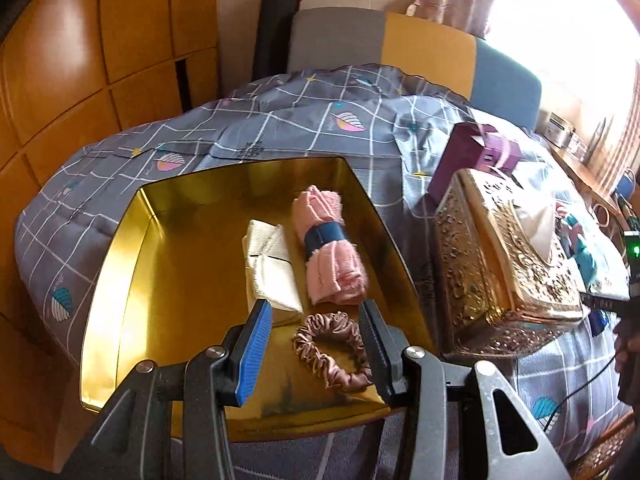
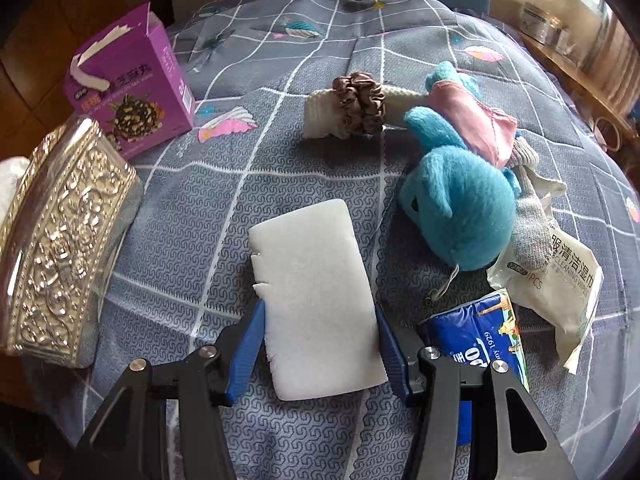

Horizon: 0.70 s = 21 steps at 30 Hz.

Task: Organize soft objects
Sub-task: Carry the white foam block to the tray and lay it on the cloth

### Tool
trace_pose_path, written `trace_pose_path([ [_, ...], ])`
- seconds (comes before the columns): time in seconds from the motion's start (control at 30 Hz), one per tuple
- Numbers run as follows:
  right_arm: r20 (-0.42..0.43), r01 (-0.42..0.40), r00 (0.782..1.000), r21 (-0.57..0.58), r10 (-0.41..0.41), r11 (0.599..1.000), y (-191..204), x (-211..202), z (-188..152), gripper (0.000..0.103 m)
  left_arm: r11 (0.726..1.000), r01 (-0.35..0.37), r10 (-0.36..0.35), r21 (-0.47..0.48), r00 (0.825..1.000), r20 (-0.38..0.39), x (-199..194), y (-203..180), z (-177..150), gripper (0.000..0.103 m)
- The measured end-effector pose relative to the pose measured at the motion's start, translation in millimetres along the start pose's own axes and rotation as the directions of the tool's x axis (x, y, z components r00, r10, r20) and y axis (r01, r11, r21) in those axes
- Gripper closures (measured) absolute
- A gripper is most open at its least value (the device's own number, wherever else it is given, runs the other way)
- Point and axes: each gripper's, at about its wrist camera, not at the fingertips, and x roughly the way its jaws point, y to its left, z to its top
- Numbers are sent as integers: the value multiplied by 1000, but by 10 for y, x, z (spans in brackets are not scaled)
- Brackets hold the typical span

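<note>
In the left wrist view, a gold tin [image 1: 120, 240] sits on the grey checked bedspread [image 1: 280, 128]. Inside it lie a folded cream cloth [image 1: 272, 268], a pink rolled towel [image 1: 328, 248] with a blue band, and a pink-brown satin scrunchie [image 1: 324, 344]. My left gripper [image 1: 315, 308] hangs open above the scrunchie, its pads not pressing it. In the right wrist view, my right gripper [image 2: 320, 310] is shut on a white foam pad [image 2: 316, 288] held just over the bedspread. Beyond it lie a blue plush toy [image 2: 460, 208], a pink cloth [image 2: 472, 124], a grey sock [image 2: 528, 232] and a white knitted roll [image 2: 320, 112] wrapped in a brown scrunchie [image 2: 360, 108].
An ornate metal tissue box [image 1: 500, 264] stands right of the tin, with a purple carton [image 1: 468, 160] behind it. A wipes pack [image 2: 560, 280] and a blue tissue pack [image 2: 476, 332] lie by the plush. Wooden wardrobe doors [image 1: 80, 80] flank the bed.
</note>
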Motion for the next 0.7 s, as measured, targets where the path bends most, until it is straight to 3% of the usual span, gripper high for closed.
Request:
trace_pose_path([
  [0.2, 41, 1, 999, 41, -3, 999, 17, -156, 230, 48, 1000, 16, -16, 16, 1000, 3, -4, -38, -11, 58],
  [0.47, 108, 3, 994, 53, -9, 999, 228, -400, 886, 48, 999, 28, -29, 38, 1000, 10, -35, -41, -47, 58],
  [0.7, 200, -49, 978, -27, 53, 998, 796, -719, 1374, 48, 998, 32, -33, 46, 999, 10, -43, -7, -85, 58],
])
